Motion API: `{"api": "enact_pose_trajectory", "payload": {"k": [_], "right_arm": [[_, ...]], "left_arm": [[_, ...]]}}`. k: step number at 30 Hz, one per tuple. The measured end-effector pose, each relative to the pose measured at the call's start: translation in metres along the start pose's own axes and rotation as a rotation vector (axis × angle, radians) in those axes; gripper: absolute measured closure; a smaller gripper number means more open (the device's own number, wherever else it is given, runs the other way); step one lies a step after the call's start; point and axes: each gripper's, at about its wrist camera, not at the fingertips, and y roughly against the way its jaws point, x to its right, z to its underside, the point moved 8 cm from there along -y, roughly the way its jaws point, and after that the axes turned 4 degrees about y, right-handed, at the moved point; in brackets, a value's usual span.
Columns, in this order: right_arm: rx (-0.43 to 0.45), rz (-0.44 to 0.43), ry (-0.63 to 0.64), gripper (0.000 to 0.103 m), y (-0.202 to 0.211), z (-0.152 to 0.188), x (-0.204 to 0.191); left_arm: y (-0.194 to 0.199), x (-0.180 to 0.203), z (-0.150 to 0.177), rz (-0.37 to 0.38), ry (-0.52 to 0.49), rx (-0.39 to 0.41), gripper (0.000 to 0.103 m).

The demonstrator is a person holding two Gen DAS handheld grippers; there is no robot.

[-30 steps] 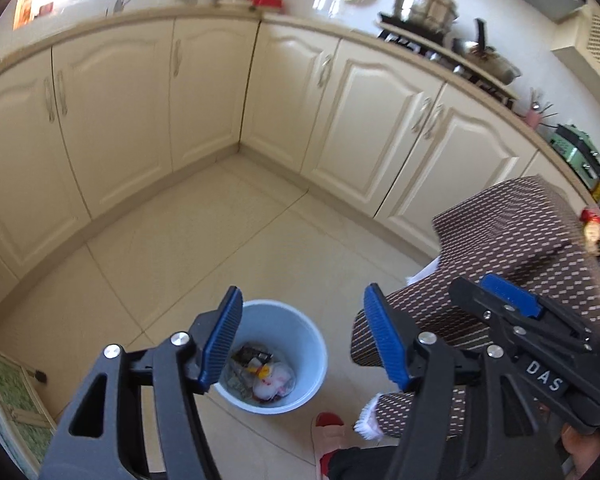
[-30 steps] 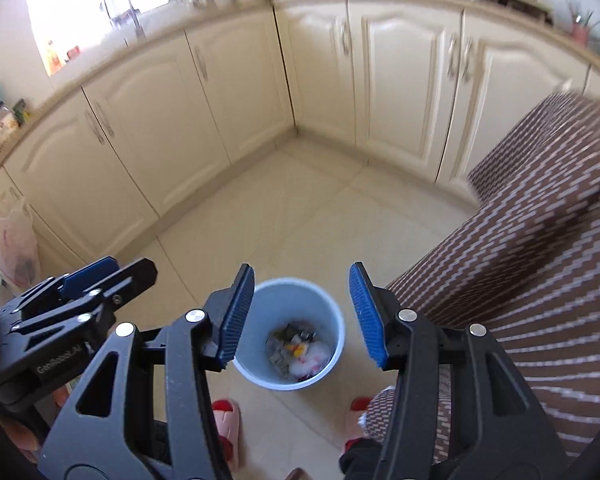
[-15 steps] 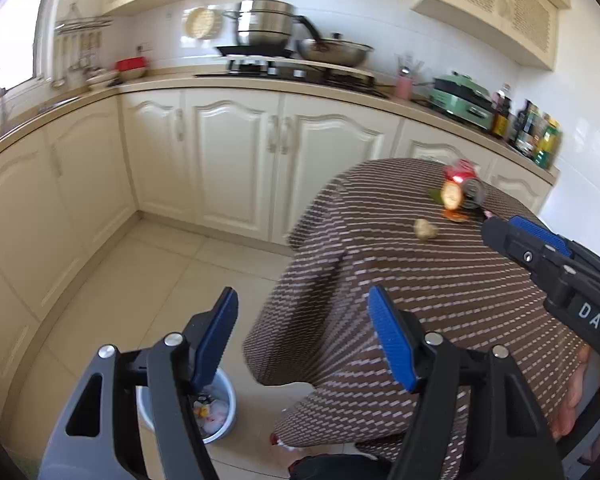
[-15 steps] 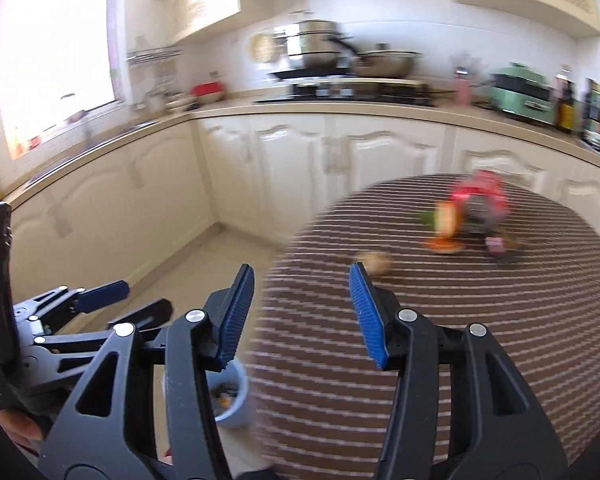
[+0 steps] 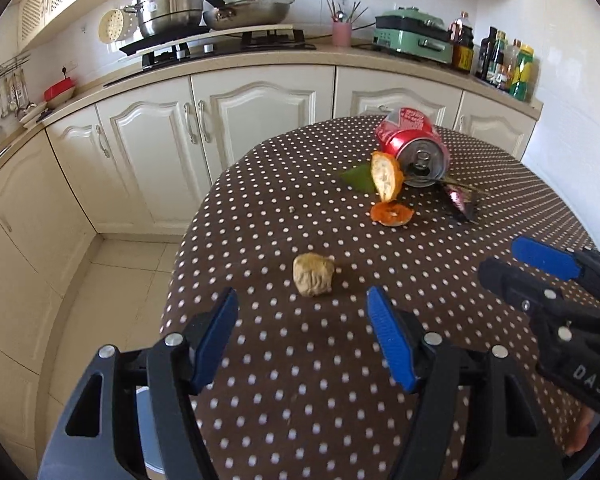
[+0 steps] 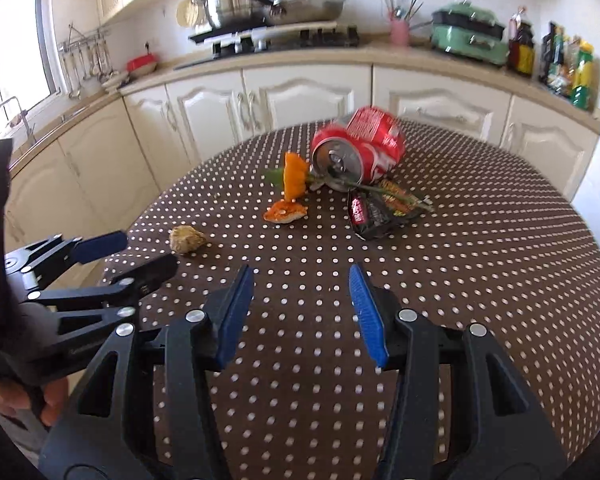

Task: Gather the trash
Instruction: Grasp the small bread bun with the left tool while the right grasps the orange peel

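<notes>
On the brown polka-dot tablecloth lies trash: a tan crumpled lump, orange peel pieces, a green leaf, a crushed red can on its side, and a dark snack wrapper. My left gripper is open and empty, just short of the lump. My right gripper is open and empty above the table, short of the wrapper. Each gripper shows in the other's view.
Cream cabinets and a counter with a stove, pots, a pink utensil cup, a green appliance and bottles run behind the table. A sliver of the blue bin shows on the tiled floor at lower left.
Both grippers swung up from over the blue trash bin on the floor to the table top and now face the trash there. Both stay open and empty.
</notes>
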Motion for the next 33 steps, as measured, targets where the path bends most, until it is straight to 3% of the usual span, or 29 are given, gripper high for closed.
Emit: {"api": "enact_pose_trajectory", "payload": {"k": [2,4,6,16,18,20,26,33], "right_arm": [[-0.029,-0.009,0.013,0.053,-0.012,-0.005,-0.001],[-0.049,-0.029,0.018,0.053,-0.021,-0.007,-0.004],[-0.062,-0.019,0.039,0.053,-0.031,-0.012,-0.007],[-0.142,0.013,0.083,0.053,-0.088,-0.032,-0.016],[-0.153,0.021,0.091,0.064,-0.093,-0.033,-0.017],[-0.154,0.036,0.101,0.066,-0.094,-0.033,-0.017],[-0.116,0.018,0.115,0.066,-0.070,-0.028,-0.036],[-0.042,-0.073,0.154,0.066,-0.028,-0.029,-0.096]], "left_arm": [[-0.010,0.001,-0.002,0.000,-0.001,-0.024,0.054],[-0.024,0.002,-0.001,0.005,-0.003,-0.057,0.074],[-0.028,-0.001,-0.005,0.005,0.003,-0.054,0.080],[-0.018,-0.038,-0.023,0.010,0.098,0.010,0.080],[-0.014,-0.047,-0.024,0.003,0.106,0.017,0.080],[-0.011,-0.054,-0.023,0.006,0.118,0.021,0.080],[0.011,-0.071,-0.013,0.015,0.135,0.045,0.080],[0.045,-0.104,0.015,0.030,0.169,0.063,0.080]]}}
